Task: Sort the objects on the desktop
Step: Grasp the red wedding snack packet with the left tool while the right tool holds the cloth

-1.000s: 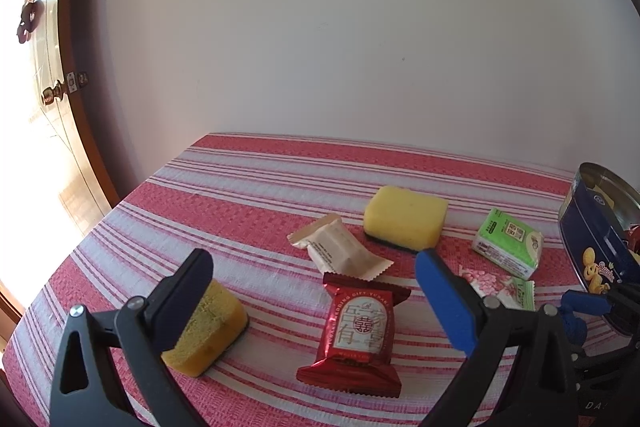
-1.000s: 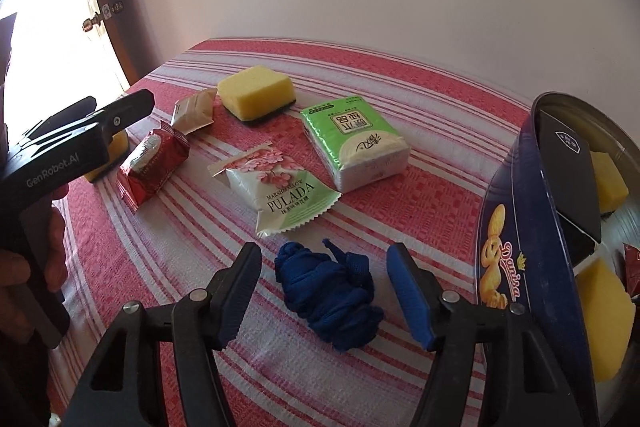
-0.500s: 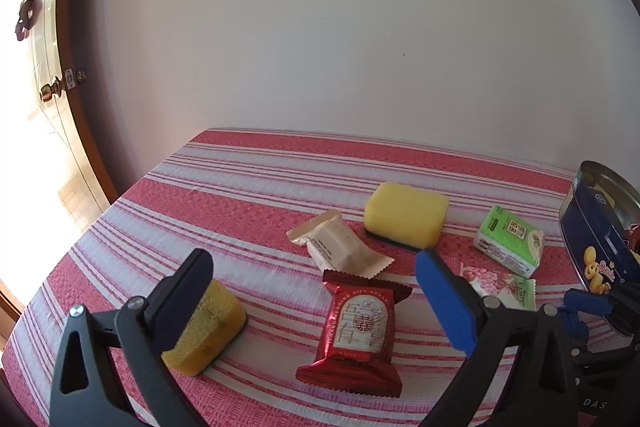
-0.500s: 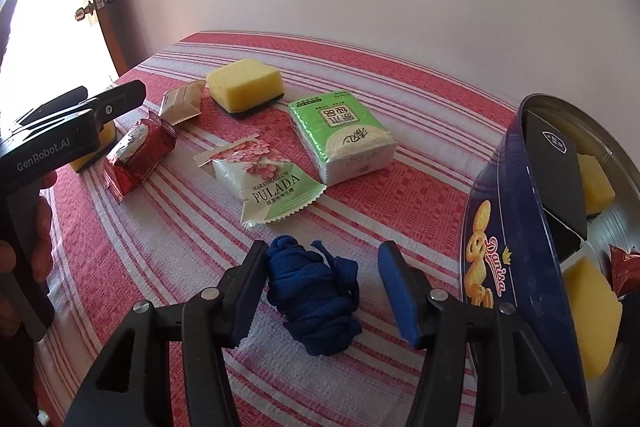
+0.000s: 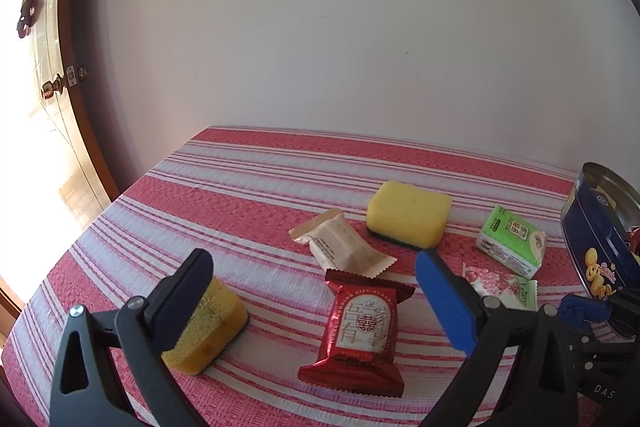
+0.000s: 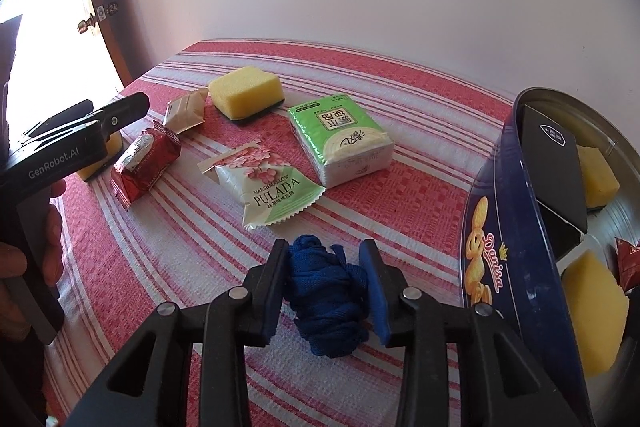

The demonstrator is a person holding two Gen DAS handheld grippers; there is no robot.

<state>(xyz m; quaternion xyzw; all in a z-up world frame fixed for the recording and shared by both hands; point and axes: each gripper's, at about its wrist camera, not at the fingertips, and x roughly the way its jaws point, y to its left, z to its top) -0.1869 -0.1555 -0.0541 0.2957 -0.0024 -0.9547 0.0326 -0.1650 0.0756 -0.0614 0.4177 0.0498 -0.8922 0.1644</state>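
Right gripper (image 6: 324, 275): angled down, jaws just closed, clamping blue cloth bundle (image 6: 326, 299) on striped tablecloth (image 6: 420, 155) beside cookie tin (image 6: 504, 227).
Left gripper (image 5: 316, 291): wide open, hovering above red snack packet (image 5: 360, 327).

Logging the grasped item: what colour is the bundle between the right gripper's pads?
Dark blue bundle, clearest in the right wrist view.

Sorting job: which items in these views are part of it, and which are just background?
Part of the job: blue cloth bundle clamped in right gripper; cookie tin; marshmallow packet; tissue pack; red snack packet; sponges.
Background: striped tablecloth; door knob; wall.
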